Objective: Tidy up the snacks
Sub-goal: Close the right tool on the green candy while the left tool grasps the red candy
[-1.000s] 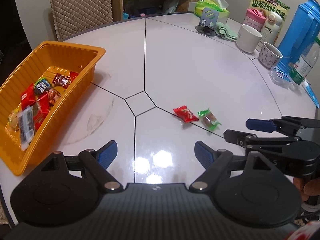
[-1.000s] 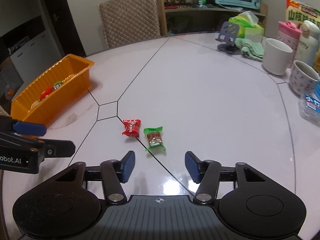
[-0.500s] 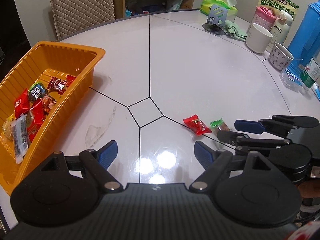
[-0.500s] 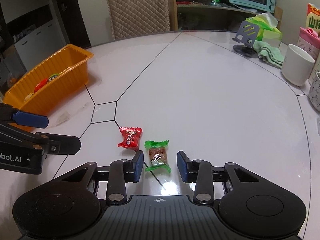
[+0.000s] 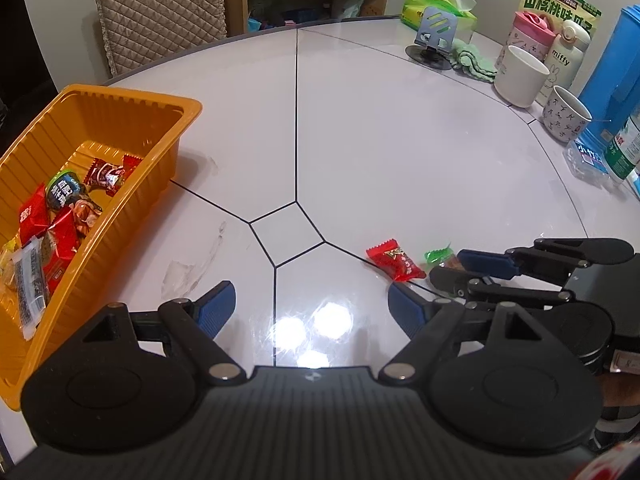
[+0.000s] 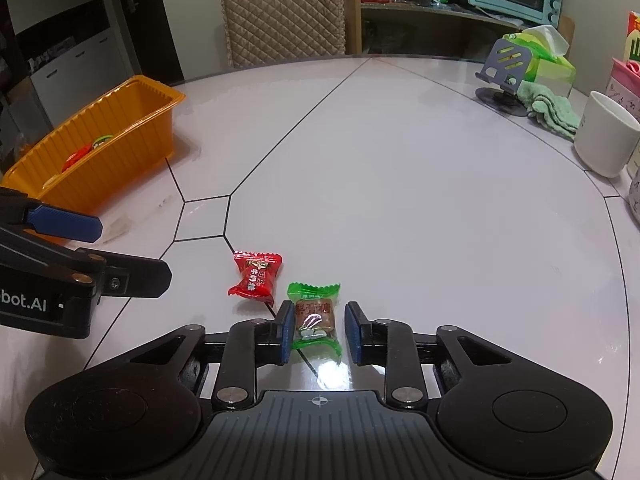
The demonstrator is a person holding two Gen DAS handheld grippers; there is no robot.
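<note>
A green-wrapped candy [image 6: 315, 317] is being bracketed on a white table [image 6: 400, 200] by the right gripper [image 6: 316, 330], whose jaws have just been closing; the left blue pad is touching the wrapper's edge, while a slight gap is showing at the right pad, so whether it is being firmly pinched cannot be told; a red-wrapped candy [image 6: 256, 278] is lying just beside it, apart from the jaws. The left gripper [image 5: 310, 306] is being held wide open over bare tabletop, with nothing between its fingers. An orange tray [image 5: 132, 100] is sitting at the table's left edge and is being filled with wrapped snacks [image 5: 60, 220]: red packets, a dark green-labelled one, a brown-and-red sweet and a clear-wrapped bar are lying heaped along its floor. At the far right, a white mug [image 5: 520, 76] and a patterned cup [image 5: 566, 114] are standing upright; their contents cannot be made out.
</note>
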